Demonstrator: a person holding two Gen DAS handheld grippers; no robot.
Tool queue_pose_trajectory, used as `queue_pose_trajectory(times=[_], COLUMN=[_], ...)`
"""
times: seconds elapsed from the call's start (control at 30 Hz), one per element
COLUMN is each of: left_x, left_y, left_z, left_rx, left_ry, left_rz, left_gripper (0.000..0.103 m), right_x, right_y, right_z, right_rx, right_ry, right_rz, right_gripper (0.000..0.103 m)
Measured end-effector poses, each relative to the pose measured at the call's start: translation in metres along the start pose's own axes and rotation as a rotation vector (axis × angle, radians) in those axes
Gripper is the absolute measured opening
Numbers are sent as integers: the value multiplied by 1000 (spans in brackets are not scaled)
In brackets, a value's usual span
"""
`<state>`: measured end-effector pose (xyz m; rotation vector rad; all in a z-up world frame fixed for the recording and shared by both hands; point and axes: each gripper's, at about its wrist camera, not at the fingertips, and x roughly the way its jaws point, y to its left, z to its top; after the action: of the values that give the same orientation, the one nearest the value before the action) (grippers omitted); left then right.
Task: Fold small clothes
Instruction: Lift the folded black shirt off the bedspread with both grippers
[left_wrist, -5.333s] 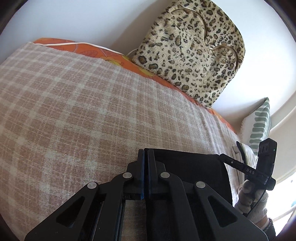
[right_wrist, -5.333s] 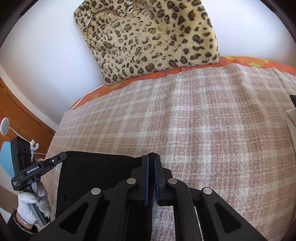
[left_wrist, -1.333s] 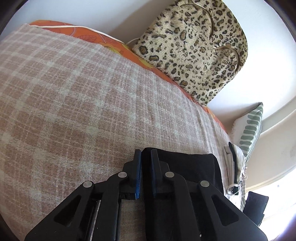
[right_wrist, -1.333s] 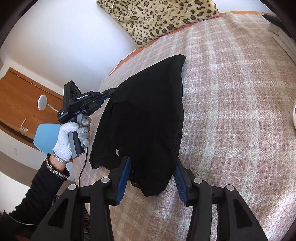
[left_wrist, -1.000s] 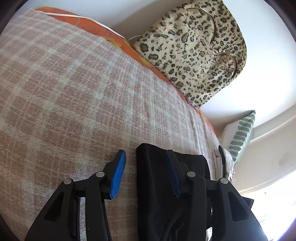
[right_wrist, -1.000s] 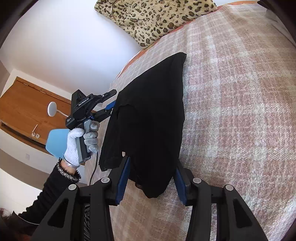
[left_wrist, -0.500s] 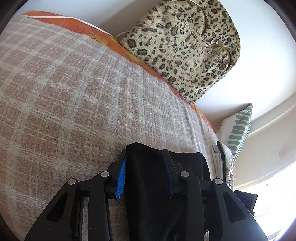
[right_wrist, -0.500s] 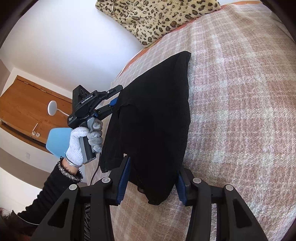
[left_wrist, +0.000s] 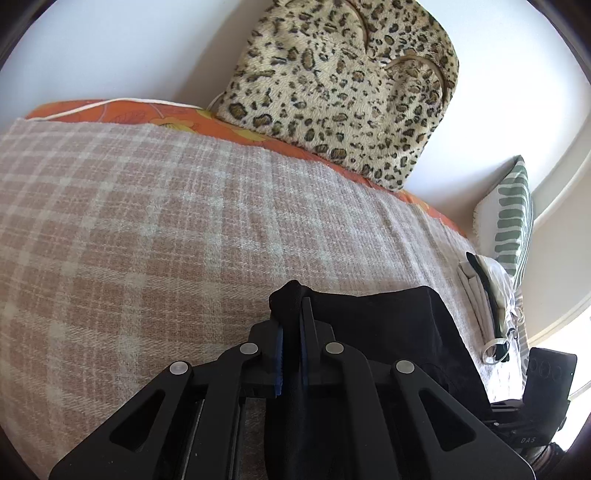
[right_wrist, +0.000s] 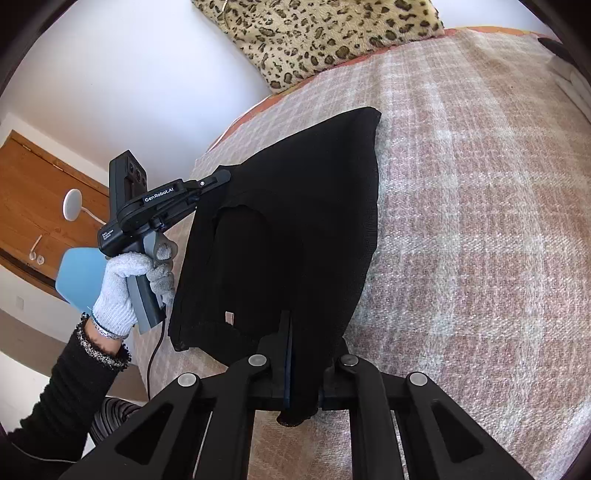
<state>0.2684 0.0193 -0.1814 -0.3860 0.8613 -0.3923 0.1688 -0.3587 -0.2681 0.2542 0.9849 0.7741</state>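
While both tilt downward, each tool (left_wrist: 290, 332) (right_wrist: 301, 354) pinches the black garment (right_wrist: 295, 236).

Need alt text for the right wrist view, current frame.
Right gripper clamped on the near edge of a black garment on a pink plaid blanket. At left, a gloved hand holds the left gripper on another edge; leopard-print cushion behind.

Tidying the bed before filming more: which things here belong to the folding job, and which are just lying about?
In the job: black garment, left gripper and right gripper, both clamped on it.

Lying about: leopard-print cushion, striped pillow, pale folded pile, plaid blanket underneath.
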Motion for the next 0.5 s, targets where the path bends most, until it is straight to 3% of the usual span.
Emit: queue_pose_trajectory(times=[0.23, 0.5], left_x=[-20, -39], left_y=[-26, -48], left_z=[4, 10], left_rx=[89, 119], left_ry=[-62, -118], left_rz=[19, -8], left_gripper=[5, 5], right_x=[-17, -36], right_y=[25, 42], right_z=[11, 18], right_rx=[-70, -125], right_ry=[-57, -92], right_rz=[-59, -105], right_gripper=[5, 5])
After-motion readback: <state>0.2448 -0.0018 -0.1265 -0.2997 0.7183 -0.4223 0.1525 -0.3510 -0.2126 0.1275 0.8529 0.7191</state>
